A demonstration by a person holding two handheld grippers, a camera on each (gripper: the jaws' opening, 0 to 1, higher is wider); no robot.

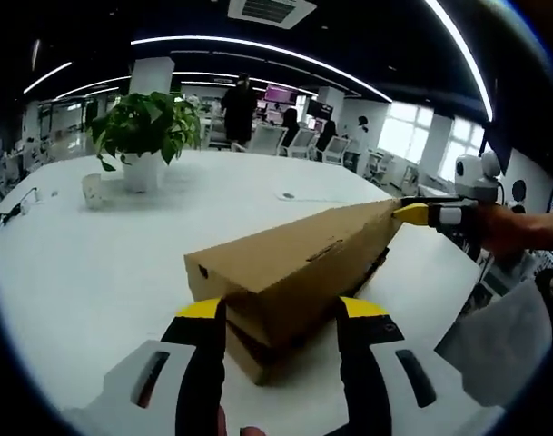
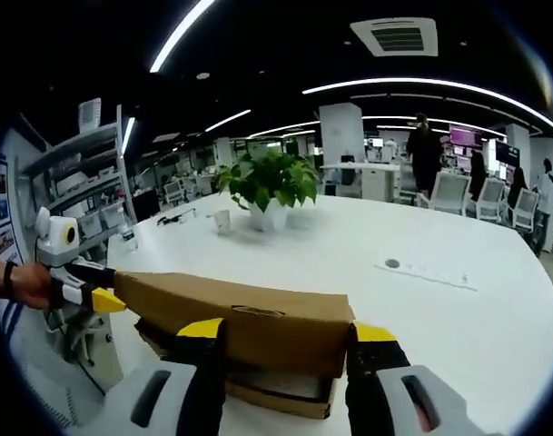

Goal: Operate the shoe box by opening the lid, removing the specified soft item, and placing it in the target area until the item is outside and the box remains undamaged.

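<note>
A brown cardboard shoe box lies on the white table [image 1: 94, 272]. Its lid [image 1: 294, 259] is lifted and tilted above the base [image 1: 249, 354]. My left gripper [image 1: 281, 309] has its yellow-tipped jaws against both sides of the lid's near end. At the lid's far end, the right gripper [image 1: 412, 214] meets the corner, with a hand behind it. In the right gripper view, my right gripper [image 2: 287, 330] clamps the lid [image 2: 240, 313] across its width, over the base [image 2: 276, 389]. The left gripper [image 2: 103, 300] touches the far corner there. The inside of the box is hidden.
A potted green plant [image 1: 144, 127] and a small white cup [image 1: 93, 189] stand at the table's far side. A dark cable [image 1: 13, 211] lies at the left edge. Office chairs [image 1: 267, 138] and a standing person [image 1: 238, 109] are beyond the table. A round insert [image 2: 392, 264] sits in the tabletop.
</note>
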